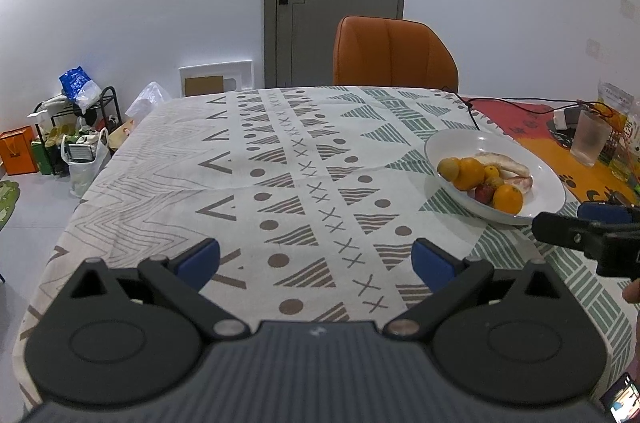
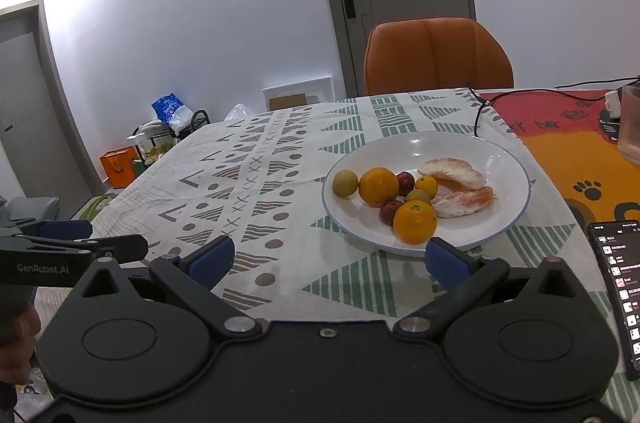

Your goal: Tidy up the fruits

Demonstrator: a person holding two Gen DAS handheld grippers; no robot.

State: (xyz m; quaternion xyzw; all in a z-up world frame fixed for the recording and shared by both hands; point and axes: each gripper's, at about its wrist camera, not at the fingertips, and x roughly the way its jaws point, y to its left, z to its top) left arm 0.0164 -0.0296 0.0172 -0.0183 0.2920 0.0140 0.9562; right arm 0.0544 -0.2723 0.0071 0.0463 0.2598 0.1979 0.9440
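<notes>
Nearest the right wrist camera, the right gripper (image 2: 326,257) is held low over the patterned tablecloth (image 2: 256,191), its blue-padded fingers (image 2: 211,260) spread wide apart with nothing between them. Just beyond the right-hand fingertip, a white plate (image 2: 508,191) with a thin blue rim is set on the cloth, and all the fruit is gathered inside it. At the near edge of the plate an orange (image 2: 415,222) is seen, with a second orange (image 2: 378,186) farther left. A small yellow-green fruit (image 2: 345,183) lies leftmost, just beside that second orange. Two dark red fruits (image 2: 405,182) are tucked between the oranges, along with a small mandarin (image 2: 426,185) and another greenish fruit (image 2: 418,196). Two peeled pomelo segments (image 2: 452,172) are laid on the right half of the plate, one behind the other.

A phone (image 2: 618,287) with a lit screen is placed on the cloth to the right of the plate. A frosted glass (image 2: 631,127) stands on the orange mat (image 2: 568,151) farther back.

In the left wrist view, the left gripper (image 1: 316,259) is likewise held with its fingers wide apart and empty, over bare cloth well to the left of the plate. An orange chair (image 1: 394,53) is drawn up at the far side of the table.
</notes>
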